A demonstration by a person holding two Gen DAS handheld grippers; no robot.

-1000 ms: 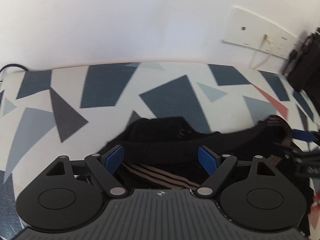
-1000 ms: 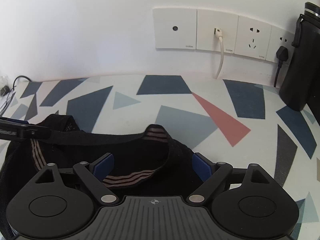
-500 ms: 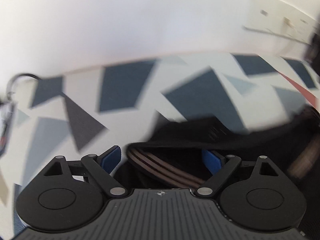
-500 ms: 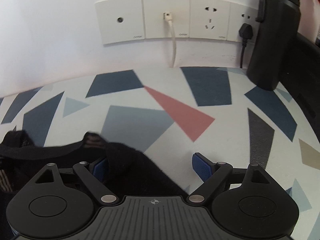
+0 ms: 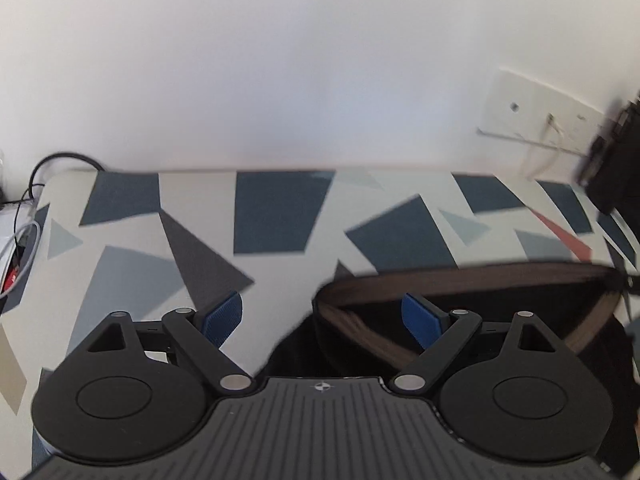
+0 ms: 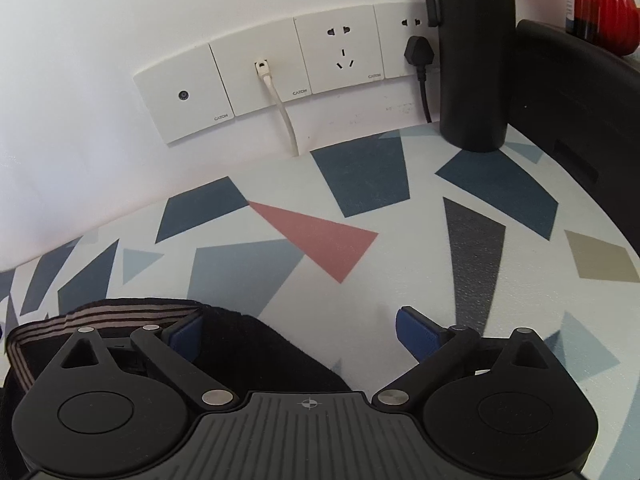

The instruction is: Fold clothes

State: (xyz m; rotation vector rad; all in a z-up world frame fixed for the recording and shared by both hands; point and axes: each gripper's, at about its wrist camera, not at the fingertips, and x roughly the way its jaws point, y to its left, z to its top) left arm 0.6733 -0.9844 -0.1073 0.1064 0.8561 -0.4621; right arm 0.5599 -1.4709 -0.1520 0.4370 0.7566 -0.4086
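**Black garment between two wide claws**

Only the right wrist view shows the tall black bottle beside the white wall sockets; the left shows cables at the table edge. The black garment with a brown striped band lies under the left claw, spread apart and empty. The right claw is opening, cloth beneath its left pad. A second ago the garment filled both views; it has shifted aside.

Left gripper with blue pads spread wide, nothing pressed between them, black garment with brown striped waistband on the near right, patterned tablecloth beneath, white wall sockets far right, cables far left.
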